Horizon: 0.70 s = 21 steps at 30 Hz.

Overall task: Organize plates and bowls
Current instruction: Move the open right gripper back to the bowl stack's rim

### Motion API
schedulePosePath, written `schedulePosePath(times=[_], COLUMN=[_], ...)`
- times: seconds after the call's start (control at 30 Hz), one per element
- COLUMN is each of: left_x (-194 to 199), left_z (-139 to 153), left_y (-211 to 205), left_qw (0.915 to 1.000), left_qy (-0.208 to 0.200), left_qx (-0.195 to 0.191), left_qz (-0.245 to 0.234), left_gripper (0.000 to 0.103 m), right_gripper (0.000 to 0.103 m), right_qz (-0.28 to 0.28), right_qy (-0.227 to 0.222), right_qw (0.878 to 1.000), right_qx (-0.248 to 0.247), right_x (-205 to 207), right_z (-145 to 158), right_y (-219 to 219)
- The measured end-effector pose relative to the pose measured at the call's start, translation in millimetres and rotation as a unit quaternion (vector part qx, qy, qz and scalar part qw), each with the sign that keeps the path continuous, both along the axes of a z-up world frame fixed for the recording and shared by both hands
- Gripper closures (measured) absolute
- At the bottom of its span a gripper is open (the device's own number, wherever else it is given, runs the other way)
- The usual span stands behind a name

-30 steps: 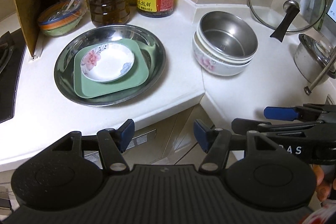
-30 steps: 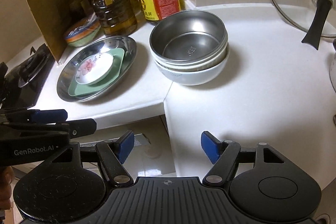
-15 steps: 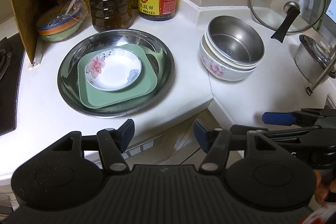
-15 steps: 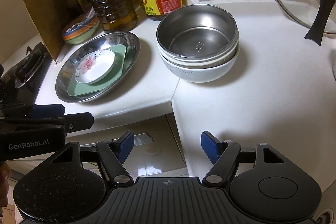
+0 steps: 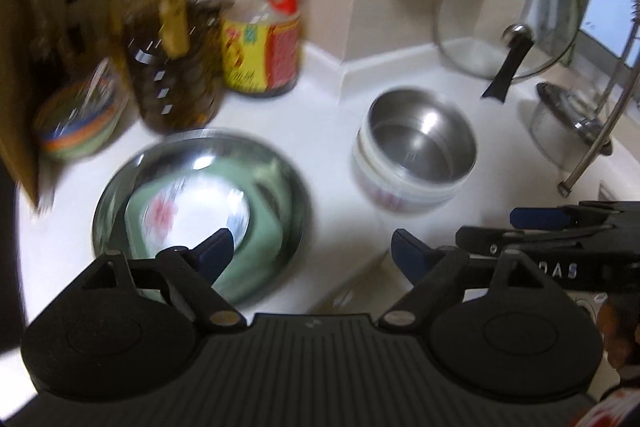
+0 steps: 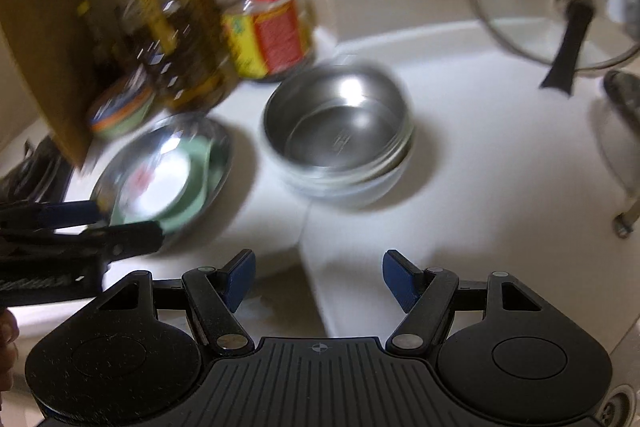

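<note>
Left gripper point(image 5: 308, 249) wide open and empty over the near rim of a steel tray point(image 5: 298, 195) holding a green plate point(image 5: 272, 227) and floral saucer point(image 5: 196, 211), right gripper point(image 6: 318, 277) wide open, empty, near the counter edge, steel bowl point(image 6: 336, 123) nested in white bowls point(image 6: 360, 187) to the tray's right, oil bottles point(image 5: 172, 39) far behind, all blurred.

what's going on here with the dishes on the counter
A person holds a two-finger gripper in each hand over a white kitchen counter. Both the left gripper and the right gripper are open and hold nothing. The plates are stacked: a small floral dish on a green square plate inside a round steel tray. Beside it, a steel bowl sits nested in white bowls. The pictures are blurred.
</note>
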<state>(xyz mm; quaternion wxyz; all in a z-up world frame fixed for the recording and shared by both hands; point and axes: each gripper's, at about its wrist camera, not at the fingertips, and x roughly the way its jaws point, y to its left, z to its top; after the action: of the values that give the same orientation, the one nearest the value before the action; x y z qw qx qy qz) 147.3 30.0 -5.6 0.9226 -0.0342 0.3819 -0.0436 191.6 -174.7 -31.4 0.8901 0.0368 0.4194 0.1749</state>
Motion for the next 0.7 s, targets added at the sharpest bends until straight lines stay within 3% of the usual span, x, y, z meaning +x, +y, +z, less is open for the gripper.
schedulePosePath(times=[0.2, 0.43, 0.7], left_x=[36, 85, 125], left_z=[13, 11, -13], left_y=[-11, -34, -44], left_qw=[0.9995, 0.9992, 0.9988], left_qy=[-0.015, 0.0, 0.048], left_qx=[-0.008, -0.006, -0.011], left_qz=[-0.027, -0.039, -0.005], left_gripper=[0.016, 0.021, 0.036], right_gripper=[0.033, 0.033, 0.033], right_qz=[-0.054, -0.06, -0.024], right_qy=[-0.024, -0.032, 0.028], right_qw=[0.998, 0.998, 0.999], right_qx=[0.002, -0.001, -0.026], right_x=[25, 62, 109], right_z=[11, 19, -6], right_y=[-20, -26, -16])
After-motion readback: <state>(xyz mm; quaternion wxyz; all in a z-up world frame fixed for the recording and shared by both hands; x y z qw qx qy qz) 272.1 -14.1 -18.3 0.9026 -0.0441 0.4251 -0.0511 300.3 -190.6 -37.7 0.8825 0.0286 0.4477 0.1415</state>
